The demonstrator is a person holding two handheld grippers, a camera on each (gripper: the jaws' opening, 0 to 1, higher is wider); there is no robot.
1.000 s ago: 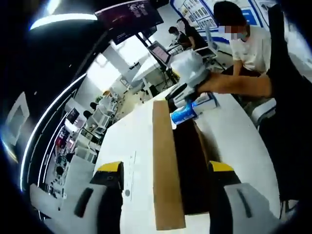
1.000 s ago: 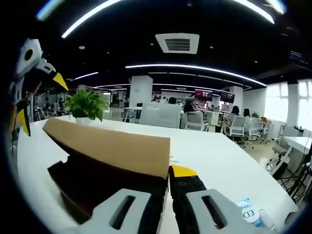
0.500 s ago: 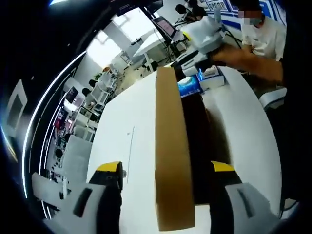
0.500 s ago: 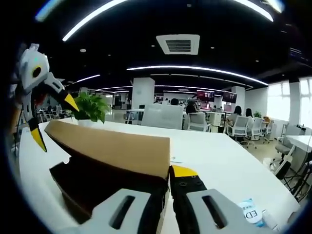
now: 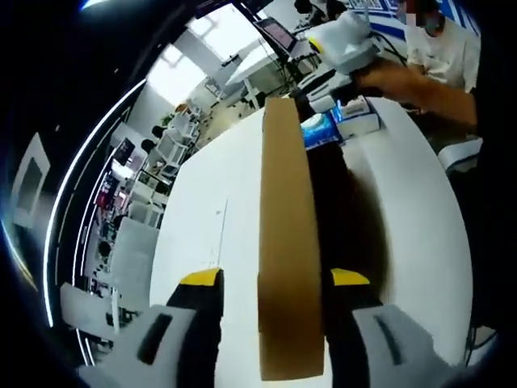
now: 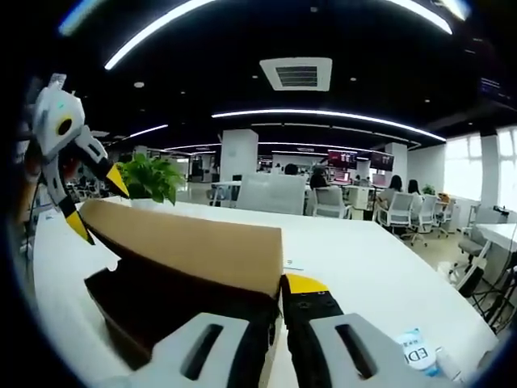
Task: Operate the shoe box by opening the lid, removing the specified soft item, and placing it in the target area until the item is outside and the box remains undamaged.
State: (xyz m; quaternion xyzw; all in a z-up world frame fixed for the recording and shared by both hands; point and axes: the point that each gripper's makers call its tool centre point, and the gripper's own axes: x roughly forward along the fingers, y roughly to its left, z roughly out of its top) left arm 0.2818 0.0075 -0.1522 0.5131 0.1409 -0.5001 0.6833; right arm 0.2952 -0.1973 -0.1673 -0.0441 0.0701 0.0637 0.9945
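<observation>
The shoe box (image 6: 174, 279) lies on the white table (image 5: 206, 202), its lid (image 5: 284, 242) raised. The right gripper (image 6: 276, 343) is clamped on the lid's near edge — the left gripper (image 5: 273, 311) straddles the far end, jaws apart. The soft item isn't visible; removal remains.

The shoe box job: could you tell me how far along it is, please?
Done: little so far; the lid is only partly raised. In hand: the right gripper pinches the lid's edge, while the left gripper straddles its far end with open jaws. Left: finishing the opening, then removing and placing the soft item, which the dark interior hides.
</observation>
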